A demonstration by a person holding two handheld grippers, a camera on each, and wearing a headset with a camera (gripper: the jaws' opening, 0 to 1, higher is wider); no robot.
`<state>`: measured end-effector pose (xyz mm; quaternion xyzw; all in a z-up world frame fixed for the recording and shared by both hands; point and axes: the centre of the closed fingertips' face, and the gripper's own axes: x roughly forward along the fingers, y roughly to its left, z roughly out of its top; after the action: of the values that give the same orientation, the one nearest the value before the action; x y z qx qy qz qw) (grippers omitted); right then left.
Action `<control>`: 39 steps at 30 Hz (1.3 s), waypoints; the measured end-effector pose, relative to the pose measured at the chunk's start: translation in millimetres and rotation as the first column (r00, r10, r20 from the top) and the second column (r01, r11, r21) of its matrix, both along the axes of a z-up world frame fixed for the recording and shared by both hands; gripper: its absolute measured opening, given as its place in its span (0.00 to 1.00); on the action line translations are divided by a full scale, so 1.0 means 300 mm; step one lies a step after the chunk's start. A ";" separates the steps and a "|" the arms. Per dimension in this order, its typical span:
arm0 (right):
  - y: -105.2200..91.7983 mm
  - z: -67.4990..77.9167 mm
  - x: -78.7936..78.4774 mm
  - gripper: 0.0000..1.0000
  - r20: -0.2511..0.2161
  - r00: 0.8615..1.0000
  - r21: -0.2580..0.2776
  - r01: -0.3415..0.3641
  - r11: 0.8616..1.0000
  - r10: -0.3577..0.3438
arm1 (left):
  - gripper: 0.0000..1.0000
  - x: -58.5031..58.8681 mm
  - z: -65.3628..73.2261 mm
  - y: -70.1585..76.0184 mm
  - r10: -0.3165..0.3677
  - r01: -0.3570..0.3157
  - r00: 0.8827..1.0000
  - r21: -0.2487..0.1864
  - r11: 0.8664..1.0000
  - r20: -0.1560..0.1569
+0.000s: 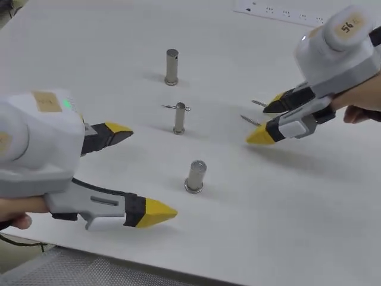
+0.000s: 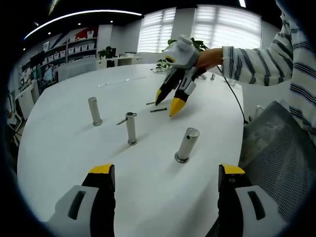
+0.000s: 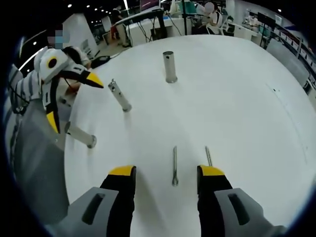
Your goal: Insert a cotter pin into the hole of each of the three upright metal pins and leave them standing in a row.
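Three upright metal pins stand in a row on the white table: the far pin (image 1: 172,67), the middle pin (image 1: 180,118) and the near pin (image 1: 195,176). A cotter pin (image 1: 175,108) sits through the top of the middle pin (image 2: 131,128). Two loose cotter pins (image 1: 250,120) (image 1: 258,103) lie flat to the right. My right gripper (image 1: 262,123) is open just over them; one cotter pin (image 3: 175,165) lies between its jaws and the other (image 3: 209,156) by the right jaw. My left gripper (image 1: 143,173) is open, left of the near pin (image 2: 186,144), with nothing in it.
A white power strip (image 1: 280,12) lies at the table's far right edge. The table's front edge (image 1: 178,271) runs close below my left gripper. A mesh chair (image 2: 276,143) and a striped sleeve (image 2: 256,59) are on the right side.
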<state>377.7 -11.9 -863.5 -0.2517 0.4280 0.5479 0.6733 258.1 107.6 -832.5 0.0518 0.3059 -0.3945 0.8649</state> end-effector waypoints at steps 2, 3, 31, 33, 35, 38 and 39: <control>0.002 0.002 -0.002 0.49 0.003 1.000 -0.001 -0.007 1.000 0.007 | 0.86 0.000 0.003 -0.003 0.003 -0.003 1.000 -0.007 1.000 -0.001; 0.003 0.002 -0.004 0.48 0.001 1.000 -0.002 -0.009 1.000 0.009 | 0.86 0.000 0.003 -0.003 0.005 -0.005 1.000 -0.008 1.000 -0.001; -0.004 -0.010 0.045 0.22 0.086 0.992 -0.081 -0.086 0.993 0.093 | 0.84 -0.003 -0.014 -0.008 0.020 -0.020 1.000 -0.008 1.000 -0.016; -0.003 -0.011 0.044 0.22 0.096 0.989 -0.093 -0.102 0.990 0.111 | 0.84 -0.003 -0.016 -0.005 0.023 -0.023 1.000 -0.006 1.000 -0.021; -0.003 -0.012 0.044 0.22 0.100 0.988 -0.103 -0.110 0.989 0.120 | 0.84 -0.005 -0.019 -0.003 0.021 -0.021 1.000 -0.003 1.000 -0.022; -0.003 -0.014 0.043 0.19 0.096 0.986 -0.113 -0.122 0.986 0.133 | 0.84 -0.007 -0.020 -0.002 0.020 -0.020 1.000 -0.001 1.000 -0.024; -0.004 -0.014 0.043 0.17 0.097 0.986 -0.116 -0.125 0.985 0.137 | 0.83 -0.007 -0.021 -0.002 0.020 -0.020 0.999 -0.001 1.000 -0.026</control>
<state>390.6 -13.1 -867.7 -0.3443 0.4043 0.5528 0.6422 256.0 106.8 -838.7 0.0430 0.3171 -0.3867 0.8649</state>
